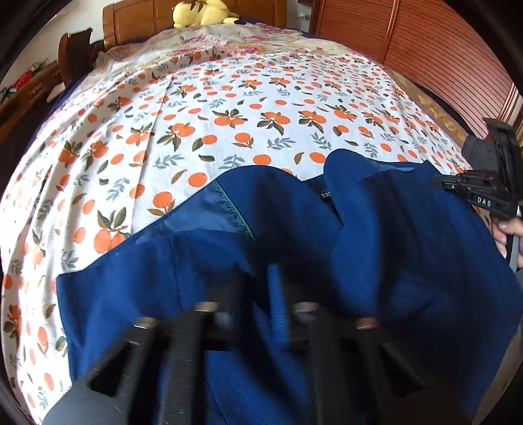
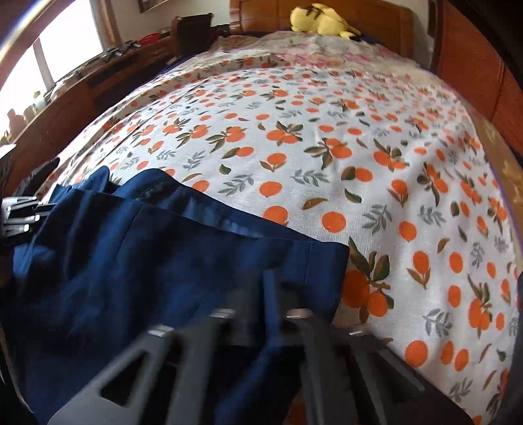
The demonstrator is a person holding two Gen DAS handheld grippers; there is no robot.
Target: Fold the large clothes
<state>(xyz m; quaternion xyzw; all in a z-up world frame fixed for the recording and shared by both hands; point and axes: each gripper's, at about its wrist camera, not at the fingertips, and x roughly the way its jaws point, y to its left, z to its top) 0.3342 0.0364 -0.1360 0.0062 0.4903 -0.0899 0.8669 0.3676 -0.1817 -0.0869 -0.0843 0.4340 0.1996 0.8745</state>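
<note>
Because you mean to fold it, your left gripper (image 1: 258, 278) and right gripper (image 2: 258, 287) each pinch the near edge of the blue garment (image 1: 392, 245) on the bed (image 1: 261, 98).

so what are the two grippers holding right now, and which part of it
Both are shut on the blue garment: the left gripper pinches its near edge toward the left end, the right gripper its near edge by the right corner.

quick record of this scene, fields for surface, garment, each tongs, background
surface: bed with orange-print sheet
garment: blue garment bunched at the near edge of the bed
left tongs: shut on the garment
right tongs: shut on the garment near its corner
background: yellow plush at the wooden headboard, far end
</note>
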